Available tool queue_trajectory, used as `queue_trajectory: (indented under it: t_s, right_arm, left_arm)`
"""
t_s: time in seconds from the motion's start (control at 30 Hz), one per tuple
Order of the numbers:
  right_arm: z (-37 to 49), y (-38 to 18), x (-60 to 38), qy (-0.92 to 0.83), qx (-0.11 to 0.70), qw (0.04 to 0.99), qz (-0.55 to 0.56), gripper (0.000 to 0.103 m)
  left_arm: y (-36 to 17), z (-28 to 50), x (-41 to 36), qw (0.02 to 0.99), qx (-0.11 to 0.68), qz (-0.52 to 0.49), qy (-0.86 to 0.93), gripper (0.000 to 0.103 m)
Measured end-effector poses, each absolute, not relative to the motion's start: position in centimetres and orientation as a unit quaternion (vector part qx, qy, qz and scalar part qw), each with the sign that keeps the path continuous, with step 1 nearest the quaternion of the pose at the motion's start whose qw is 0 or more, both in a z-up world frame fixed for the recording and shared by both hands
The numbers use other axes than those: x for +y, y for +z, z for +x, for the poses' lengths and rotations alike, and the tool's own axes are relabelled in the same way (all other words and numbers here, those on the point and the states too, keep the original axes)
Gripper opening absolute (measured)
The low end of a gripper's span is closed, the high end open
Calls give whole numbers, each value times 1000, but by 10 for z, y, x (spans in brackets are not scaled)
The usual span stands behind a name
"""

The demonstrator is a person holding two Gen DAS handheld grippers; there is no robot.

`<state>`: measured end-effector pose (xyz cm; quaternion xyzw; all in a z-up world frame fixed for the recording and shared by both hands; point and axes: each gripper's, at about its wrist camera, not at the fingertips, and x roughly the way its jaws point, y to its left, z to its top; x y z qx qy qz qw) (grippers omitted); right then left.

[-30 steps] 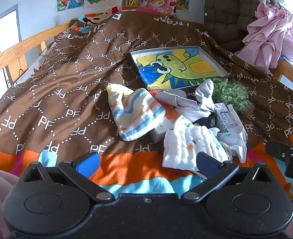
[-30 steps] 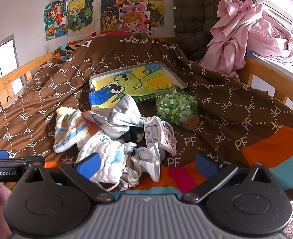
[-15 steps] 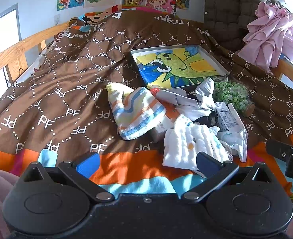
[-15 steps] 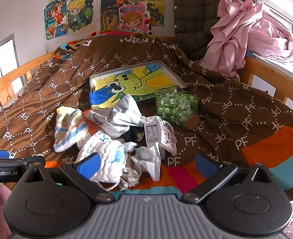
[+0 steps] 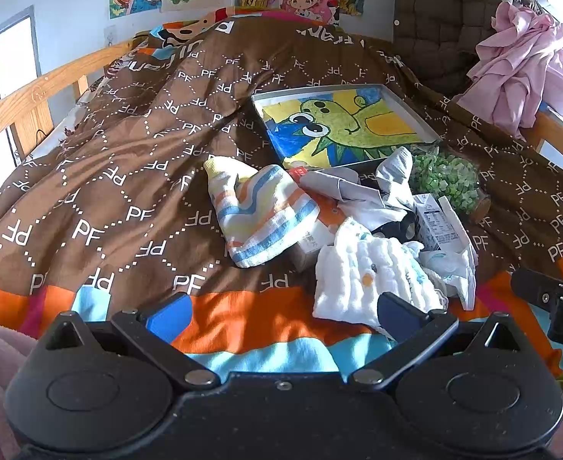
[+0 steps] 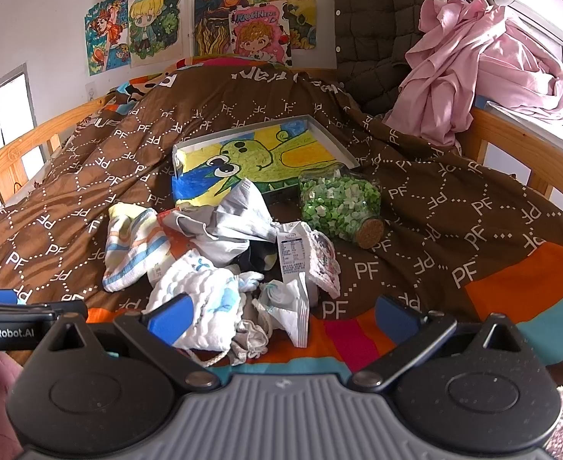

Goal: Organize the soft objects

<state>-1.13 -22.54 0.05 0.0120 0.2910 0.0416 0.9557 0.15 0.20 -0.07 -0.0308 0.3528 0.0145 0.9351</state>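
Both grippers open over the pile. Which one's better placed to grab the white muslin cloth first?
Left, probably. In its own view the white muslin cloth lies right at the left gripper, by its right finger. The right gripper also sits near it, but the cloth lies off by its left finger.

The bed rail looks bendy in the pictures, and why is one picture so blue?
Left wrist view: the fisheye lens curves the straight wooden bed rail near the edge, and the colours look cold and bluish. Right wrist view: same bending on the rail, but warmer colours; both stay sharp, with sunlight patches on the quilt.
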Motion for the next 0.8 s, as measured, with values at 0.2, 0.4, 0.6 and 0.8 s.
queue_trajectory:
  t_s: [0.2, 0.4, 0.6, 0.8]
  right_arm:
    - [-11, 0, -225, 41, 292, 956, 12, 103]
    - [-11, 0, -225, 41, 292, 955, 12, 103]
    - [-11, 0, -225, 41, 292, 955, 12, 103]
    - [-11, 0, -225, 41, 293, 955, 11, 103]
  left_arm:
    - [-1, 2, 2, 935, 354, -31, 15, 102]
    - [-1, 1, 1, 935, 354, -32, 13, 102]
    - [-2, -1, 1, 935, 354, -32, 13, 102]
    - [-2, 0, 1, 934, 355, -32, 13, 102]
